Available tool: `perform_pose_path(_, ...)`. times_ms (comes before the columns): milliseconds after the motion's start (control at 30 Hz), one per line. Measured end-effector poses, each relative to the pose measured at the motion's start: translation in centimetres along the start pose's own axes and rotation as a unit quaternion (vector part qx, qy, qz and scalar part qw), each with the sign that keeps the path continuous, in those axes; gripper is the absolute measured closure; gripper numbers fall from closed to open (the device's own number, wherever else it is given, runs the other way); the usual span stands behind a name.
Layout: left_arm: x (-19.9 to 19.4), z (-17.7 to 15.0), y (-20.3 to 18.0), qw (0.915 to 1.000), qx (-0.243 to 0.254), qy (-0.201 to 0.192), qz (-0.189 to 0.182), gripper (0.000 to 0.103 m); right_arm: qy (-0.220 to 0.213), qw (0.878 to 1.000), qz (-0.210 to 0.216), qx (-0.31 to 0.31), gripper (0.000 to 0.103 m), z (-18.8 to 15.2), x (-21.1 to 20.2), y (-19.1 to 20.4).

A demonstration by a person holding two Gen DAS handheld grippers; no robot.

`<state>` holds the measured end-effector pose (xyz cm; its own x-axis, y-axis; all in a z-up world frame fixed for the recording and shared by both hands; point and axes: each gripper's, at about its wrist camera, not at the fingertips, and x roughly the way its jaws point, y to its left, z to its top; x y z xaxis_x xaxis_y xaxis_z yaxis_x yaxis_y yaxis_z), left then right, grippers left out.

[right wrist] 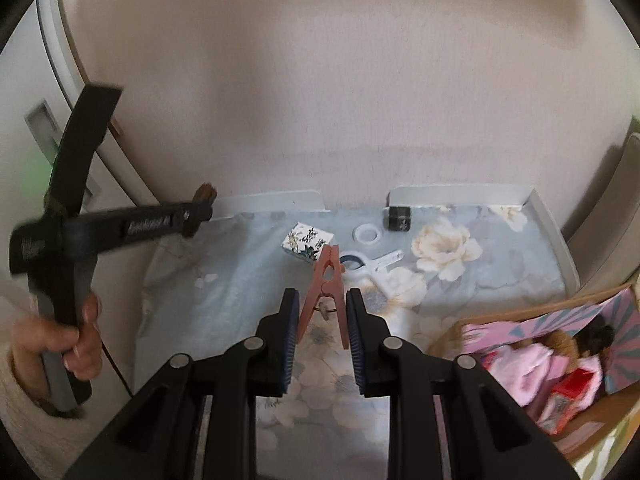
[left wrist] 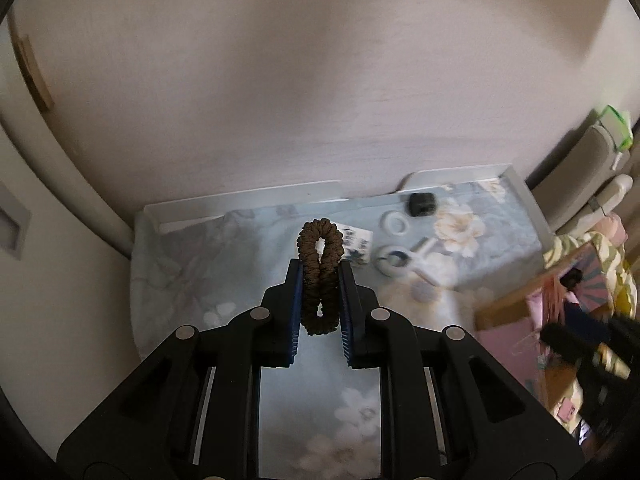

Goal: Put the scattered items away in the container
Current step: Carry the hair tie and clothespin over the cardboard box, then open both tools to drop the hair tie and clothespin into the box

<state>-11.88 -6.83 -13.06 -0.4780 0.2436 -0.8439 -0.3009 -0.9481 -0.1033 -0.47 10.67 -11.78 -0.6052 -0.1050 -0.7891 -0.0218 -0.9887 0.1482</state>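
My left gripper [left wrist: 319, 276] is shut on a brown scrunchie [left wrist: 320, 264], held above the floral cloth [left wrist: 208, 280]. It also shows at the left of the right wrist view [right wrist: 200, 210]. My right gripper [right wrist: 322, 300] is shut on a reddish-brown clothespin [right wrist: 328, 284], held upright above the cloth. On the cloth lie a small patterned box [right wrist: 307, 242], a white ring [right wrist: 367, 234], a white clip [right wrist: 372, 266] and a small black box [right wrist: 399, 218]. A cardboard box [right wrist: 560, 360] holding pink items stands at the right.
A white raised rim [right wrist: 552, 224] borders the cloth at the back and right. A wall [right wrist: 320, 80] stands behind. A grey chair [left wrist: 584, 168] is at the far right of the left wrist view.
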Motion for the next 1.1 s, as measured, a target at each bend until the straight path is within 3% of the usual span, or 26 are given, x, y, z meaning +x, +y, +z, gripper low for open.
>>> perform_pose_path(267,-3.8,-0.6,-7.9,0.9989,0.03,-0.008,-0.035,0.088,0.004,0.999,-0.031,0.007,0.081,1.5,-5.5,-6.0)
perform_pose_path(500,-3.3,-1.8,-16.9,0.9951,0.079,0.003,-0.059,0.088,0.019,0.997,-0.068,-0.016,0.081,0.3,-8.0,-11.8)
perform_pose_path(700,-1.1,-4.2,-23.9,0.989,0.126,0.036,-0.07,0.088,0.039,0.996,-0.079,-0.026,0.081,-1.0,-8.3,-17.1)
perform_pose_path(900,3.1,-7.7,-29.6,0.9772,0.177,0.088,-0.077,0.088,0.082,0.993,-0.082,-0.029,0.081,-2.5,-7.3,-22.0)
perform_pose_path(1000,5.2,-9.4,-31.1,0.9723,0.194,0.11,-0.07,0.088,0.105,0.991,-0.08,-0.023,0.081,-3.6,-6.2,-24.3)
perform_pose_path(1100,6.3,-10.3,-31.6,0.97,0.196,0.126,-0.069,0.088,0.126,0.991,-0.052,0.002,0.081,-4.7,-5.2,-26.3)
